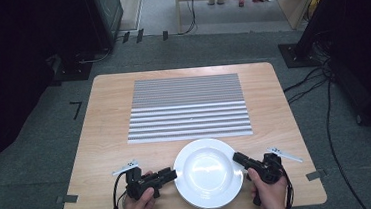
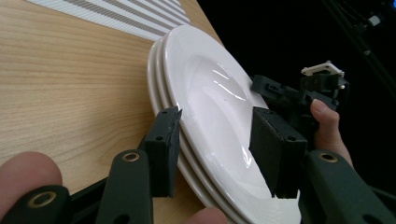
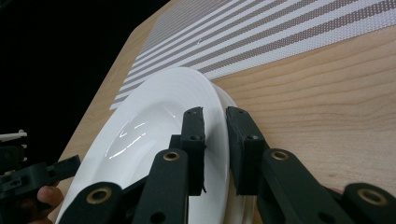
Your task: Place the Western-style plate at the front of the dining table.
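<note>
Three white plates (image 1: pixel 208 172) lie stacked at the table's front middle. My right gripper (image 1: pixel 238 158) reaches in from the right. In the right gripper view its jaws stand close together on the right rim of the top plate (image 3: pixel 159 107), so my right gripper (image 3: pixel 215 114) is shut on that rim, with the lower plates (image 3: pixel 226 98) just behind. My left gripper (image 1: pixel 171 175) is at the stack's left edge. In the left gripper view my left gripper (image 2: pixel 217 116) is open wide, one jaw outside the plate stack (image 2: pixel 205 84) and one over the dish.
A grey-and-white striped placemat (image 1: pixel 188 106) covers the middle and far part of the wooden table (image 1: pixel 105 131). Bare wood lies left and right of the plates. Cables and dark equipment stand on the carpet around the table.
</note>
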The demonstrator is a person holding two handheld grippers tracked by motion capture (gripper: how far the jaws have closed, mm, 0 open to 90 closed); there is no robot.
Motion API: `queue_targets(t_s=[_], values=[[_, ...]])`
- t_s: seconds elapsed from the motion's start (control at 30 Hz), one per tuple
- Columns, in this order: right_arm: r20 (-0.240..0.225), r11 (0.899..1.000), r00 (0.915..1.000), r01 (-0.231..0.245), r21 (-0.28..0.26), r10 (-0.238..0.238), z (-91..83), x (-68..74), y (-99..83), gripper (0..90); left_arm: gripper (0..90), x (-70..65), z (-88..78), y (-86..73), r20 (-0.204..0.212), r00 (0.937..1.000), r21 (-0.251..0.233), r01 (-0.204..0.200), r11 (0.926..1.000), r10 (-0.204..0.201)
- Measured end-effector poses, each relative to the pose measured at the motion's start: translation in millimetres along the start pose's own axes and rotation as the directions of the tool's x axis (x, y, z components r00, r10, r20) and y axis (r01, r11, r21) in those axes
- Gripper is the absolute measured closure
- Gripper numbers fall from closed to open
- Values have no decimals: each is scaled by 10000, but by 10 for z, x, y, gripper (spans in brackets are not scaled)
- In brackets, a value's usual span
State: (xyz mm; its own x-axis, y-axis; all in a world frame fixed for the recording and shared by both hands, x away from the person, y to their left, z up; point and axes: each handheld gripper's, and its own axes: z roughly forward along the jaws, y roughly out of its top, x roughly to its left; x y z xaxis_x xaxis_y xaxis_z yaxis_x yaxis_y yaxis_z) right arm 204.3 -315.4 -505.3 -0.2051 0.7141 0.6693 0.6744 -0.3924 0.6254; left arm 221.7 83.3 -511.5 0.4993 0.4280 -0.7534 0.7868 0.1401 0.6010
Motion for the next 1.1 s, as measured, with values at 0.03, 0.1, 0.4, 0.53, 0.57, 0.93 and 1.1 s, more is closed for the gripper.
queue_targets(t_s=[0.03,0.1,0.4,0.53,0.57,0.93,1.1], values=[[-7,10000,10000,9,2,-9,0,0,0,789,537,-14,18,-12,123,9999,130,-23,9999,22],[-4,10000,10000,20,-7,-20,0,0,-1,787,541,-16,26,-21,23,10000,105,-16,9999,16],[-1,10000,10000,49,-43,-49,5,2,-5,786,557,9,17,-16,171,9996,180,218,9996,-221],[43,9998,10000,38,-173,-37,13,3,-14,784,589,-31,19,-28,-83,9996,206,-281,9994,283],[54,9998,10000,41,-191,-40,14,3,-15,784,595,-50,24,-32,-218,9987,185,-467,9987,471],[75,9996,10000,-3,-285,5,11,4,-24,786,596,-48,30,-47,-214,9995,-2,-249,9997,249],[-9,9993,9999,-171,-323,171,10,-23,-21,807,598,-45,33,-48,-204,9996,-48,-188,9998,187]])
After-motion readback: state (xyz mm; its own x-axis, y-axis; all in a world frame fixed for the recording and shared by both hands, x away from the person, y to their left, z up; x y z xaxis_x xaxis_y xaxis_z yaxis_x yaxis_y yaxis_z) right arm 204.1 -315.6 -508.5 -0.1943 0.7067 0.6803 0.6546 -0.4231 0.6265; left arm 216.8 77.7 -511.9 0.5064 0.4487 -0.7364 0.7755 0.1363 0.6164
